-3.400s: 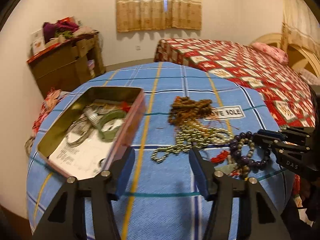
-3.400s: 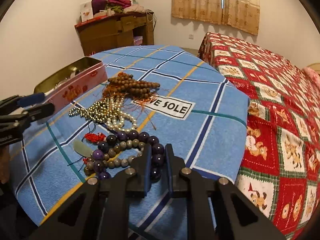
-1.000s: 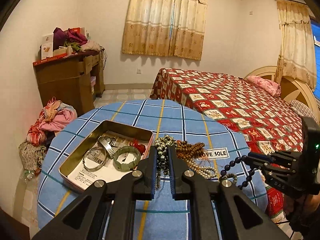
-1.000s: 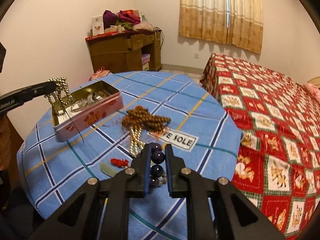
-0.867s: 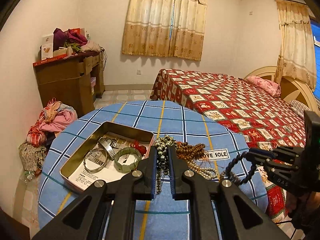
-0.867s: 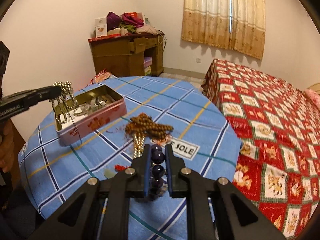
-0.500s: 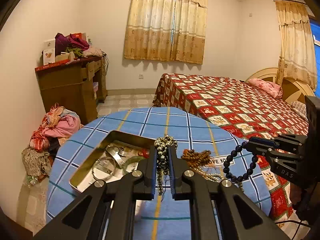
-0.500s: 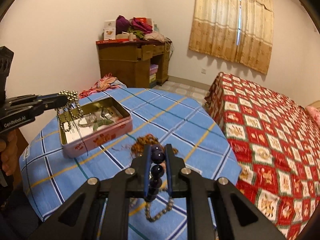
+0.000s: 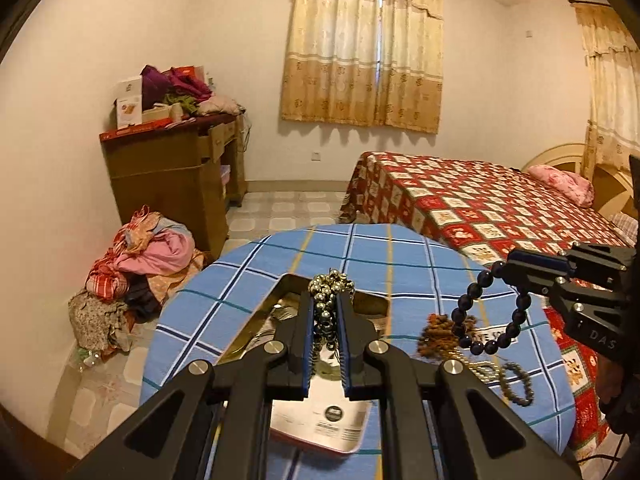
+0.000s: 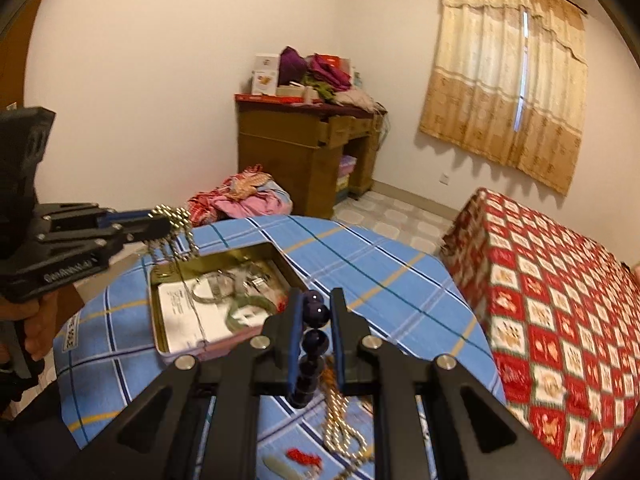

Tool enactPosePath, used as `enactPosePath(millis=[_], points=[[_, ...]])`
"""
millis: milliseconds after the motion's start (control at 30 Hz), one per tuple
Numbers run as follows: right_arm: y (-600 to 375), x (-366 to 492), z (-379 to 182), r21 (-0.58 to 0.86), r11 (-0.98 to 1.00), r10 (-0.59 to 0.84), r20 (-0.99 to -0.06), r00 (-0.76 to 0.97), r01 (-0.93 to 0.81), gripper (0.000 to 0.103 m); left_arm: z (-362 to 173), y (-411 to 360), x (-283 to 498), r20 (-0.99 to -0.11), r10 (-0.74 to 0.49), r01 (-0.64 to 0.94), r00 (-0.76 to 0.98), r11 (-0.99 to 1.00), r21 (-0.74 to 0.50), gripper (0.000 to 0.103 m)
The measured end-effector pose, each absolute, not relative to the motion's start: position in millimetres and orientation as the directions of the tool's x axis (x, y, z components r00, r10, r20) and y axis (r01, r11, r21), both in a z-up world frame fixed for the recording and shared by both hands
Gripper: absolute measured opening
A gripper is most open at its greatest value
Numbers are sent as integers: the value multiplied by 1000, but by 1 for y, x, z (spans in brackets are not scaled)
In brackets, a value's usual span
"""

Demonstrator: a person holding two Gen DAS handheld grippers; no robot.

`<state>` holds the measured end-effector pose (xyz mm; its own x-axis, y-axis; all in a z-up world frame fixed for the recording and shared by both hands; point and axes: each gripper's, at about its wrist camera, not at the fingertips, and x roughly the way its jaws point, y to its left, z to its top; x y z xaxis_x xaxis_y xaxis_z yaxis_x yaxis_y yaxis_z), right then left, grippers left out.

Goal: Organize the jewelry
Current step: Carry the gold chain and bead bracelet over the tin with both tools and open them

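The left hand-held gripper (image 9: 325, 312) is pinched tight on a string of shiny metal beads (image 9: 329, 285), and it holds them up in the air over the tin box (image 10: 160, 322). The right hand-held gripper (image 10: 315, 316) is pinched tight on a bracelet of big dark purple beads (image 10: 314, 336), which hangs in a loop off to the right of the tin box and above the counter (image 9: 408, 258). Both strings look floppy, so I think they will swing and slide about when they are carried. The metal beads look small and smooth, so they may slip if the grip gets loose. They bunch up in a lump at the tips, and a thin thread dangles down from them into the box. The purple beads look round and hard and a bit heavier, and I think the best place to hold them is just where they are held, with one bead squeezed between the two pads. The tin box sits on the counter with a green bangle (image 10: 250, 308), a silver bangle (image 10: 208, 290) and a white paper (image 10: 182, 316) inside. To the right of the box, brown wooden beads (image 9: 438, 334), a pearl string (image 10: 340, 428) and a small grey bead bracelet (image 9: 516, 384) lie on the blue checked cloth. Lowering each string slowly should let it pile up in the box without catching on the rim.
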<state>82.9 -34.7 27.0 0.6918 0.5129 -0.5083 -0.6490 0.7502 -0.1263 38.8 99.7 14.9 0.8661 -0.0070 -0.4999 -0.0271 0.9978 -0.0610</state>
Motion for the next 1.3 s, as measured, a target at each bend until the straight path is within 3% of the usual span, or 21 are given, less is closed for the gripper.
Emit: enactPosePath(millis=[300, 500, 1300], points=[[3, 99, 24, -74, 715, 573, -508, 643, -695, 16, 10, 118, 55, -505, 52, -83, 862, 996, -39, 10], [28, 109, 5, -27, 695, 596, -538, 596, -719, 16, -11, 125, 69, -553, 63, -95, 831, 995, -30, 10], [63, 113, -47, 18, 670, 568, -656, 497, -742, 16, -61, 140, 90, -668, 58, -99, 742, 995, -24, 10]])
